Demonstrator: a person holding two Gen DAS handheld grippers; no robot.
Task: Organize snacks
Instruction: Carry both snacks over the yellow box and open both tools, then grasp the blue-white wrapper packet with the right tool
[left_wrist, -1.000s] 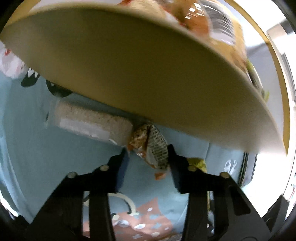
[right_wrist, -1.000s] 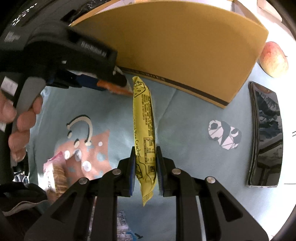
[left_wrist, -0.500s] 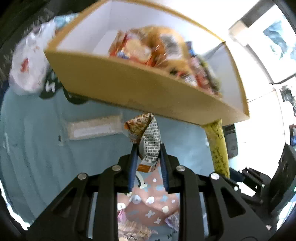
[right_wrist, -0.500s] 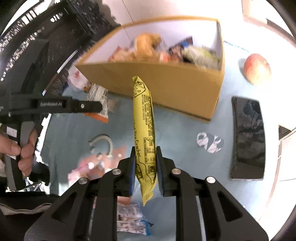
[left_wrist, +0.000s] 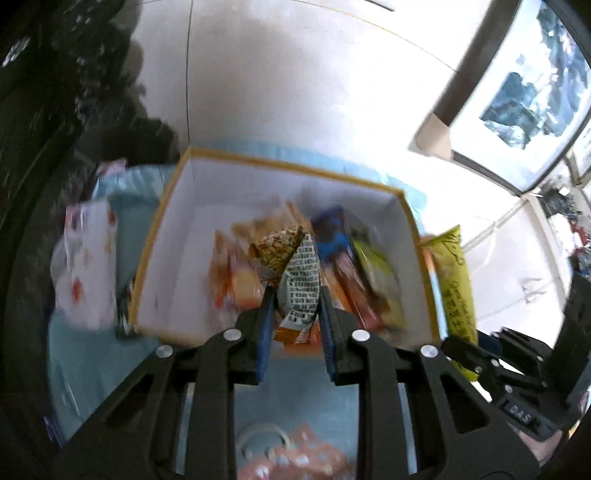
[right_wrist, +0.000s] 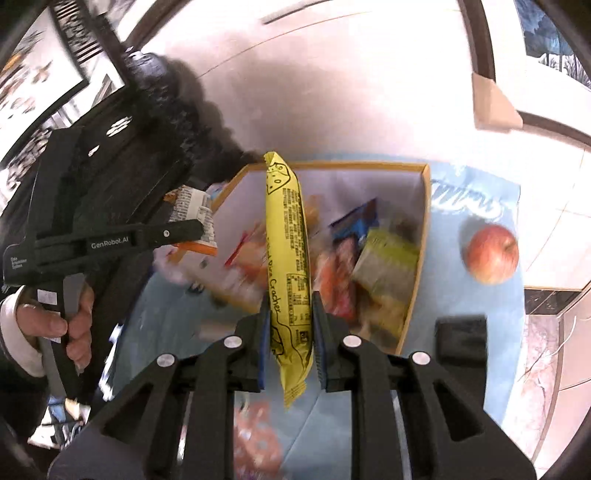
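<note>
Above the box (right_wrist: 419, 258), right claw (right_wrist: 288, 325) pinching yellow cracker pack (right_wrist: 286, 236), left claw (left_wrist: 295, 314) pinching granola bar (left_wrist: 301, 280)

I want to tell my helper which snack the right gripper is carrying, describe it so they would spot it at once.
Start at the open cardboard box of snacks on the light blue cloth. Above its near side, the right gripper has its jaws shut on a long yellow cracker packet. It alone is slim, plain bright yellow with black print, unlike the mixed wrappers in the box.
</note>
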